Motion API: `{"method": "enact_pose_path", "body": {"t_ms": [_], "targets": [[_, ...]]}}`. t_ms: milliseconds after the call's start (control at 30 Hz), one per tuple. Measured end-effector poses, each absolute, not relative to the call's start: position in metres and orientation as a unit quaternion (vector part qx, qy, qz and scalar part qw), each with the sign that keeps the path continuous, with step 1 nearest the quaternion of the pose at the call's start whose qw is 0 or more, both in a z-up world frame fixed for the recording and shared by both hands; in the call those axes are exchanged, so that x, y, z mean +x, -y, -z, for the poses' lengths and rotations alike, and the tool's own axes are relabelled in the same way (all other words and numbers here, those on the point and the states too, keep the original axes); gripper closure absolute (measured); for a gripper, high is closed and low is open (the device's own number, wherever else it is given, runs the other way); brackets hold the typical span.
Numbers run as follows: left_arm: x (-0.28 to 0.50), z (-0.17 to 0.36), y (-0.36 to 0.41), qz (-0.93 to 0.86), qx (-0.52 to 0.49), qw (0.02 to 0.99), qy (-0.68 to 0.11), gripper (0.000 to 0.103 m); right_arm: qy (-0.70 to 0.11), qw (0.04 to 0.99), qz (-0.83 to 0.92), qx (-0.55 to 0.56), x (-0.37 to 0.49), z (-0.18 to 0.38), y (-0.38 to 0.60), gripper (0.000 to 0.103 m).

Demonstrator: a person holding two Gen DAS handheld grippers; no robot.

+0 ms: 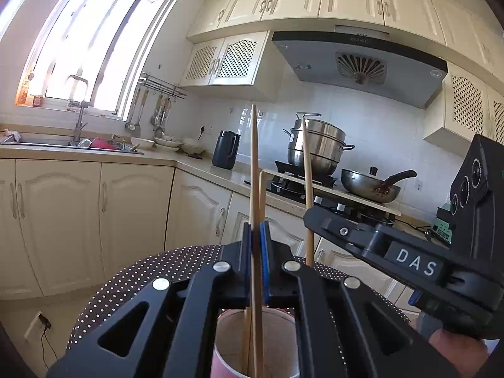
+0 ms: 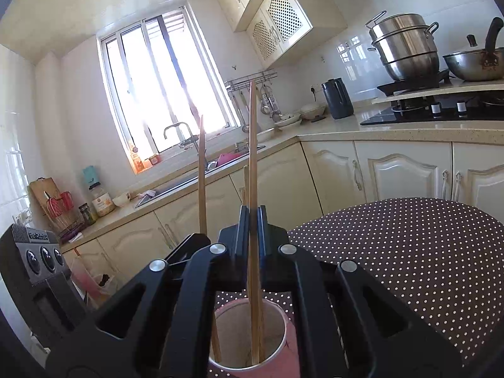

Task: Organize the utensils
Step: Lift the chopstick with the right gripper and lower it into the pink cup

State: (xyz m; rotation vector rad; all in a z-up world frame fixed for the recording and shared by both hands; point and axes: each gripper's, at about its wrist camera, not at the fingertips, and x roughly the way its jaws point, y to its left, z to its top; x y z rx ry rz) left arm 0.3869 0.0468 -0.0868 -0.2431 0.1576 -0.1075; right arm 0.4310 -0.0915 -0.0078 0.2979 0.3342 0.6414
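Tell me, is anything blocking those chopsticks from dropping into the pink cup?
Nothing visible does. Each gripper is clamped on a chopstick whose lower end already reaches inside the open pink cup, where another chopstick already stands.

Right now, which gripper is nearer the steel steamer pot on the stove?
Right. The right gripper sits on the side of the steamer pot; the left gripper is farther off, toward the sink.
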Motion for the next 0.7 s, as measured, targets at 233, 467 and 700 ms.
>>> {"method": "enact_pose_path", "body": {"t_ms": [233,467,700], "targets": [[0.37,0.094,-0.046,0.057,-0.111,0.988,-0.091,0.097,-0.152,0.929,-0.318,0.116,0.403,0.007,0.094,0.098],[0.349,0.097,-0.042,0.062,-0.102,0.988,-0.103,0.097,-0.141,0.936,-0.315,0.067,0.372,0.008,0.093,0.098],[0.337,0.103,-0.038,0.062,-0.092,0.986,-0.126,0.097,-0.147,0.94,-0.306,0.034,0.354,0.018,0.091,0.097]]}}
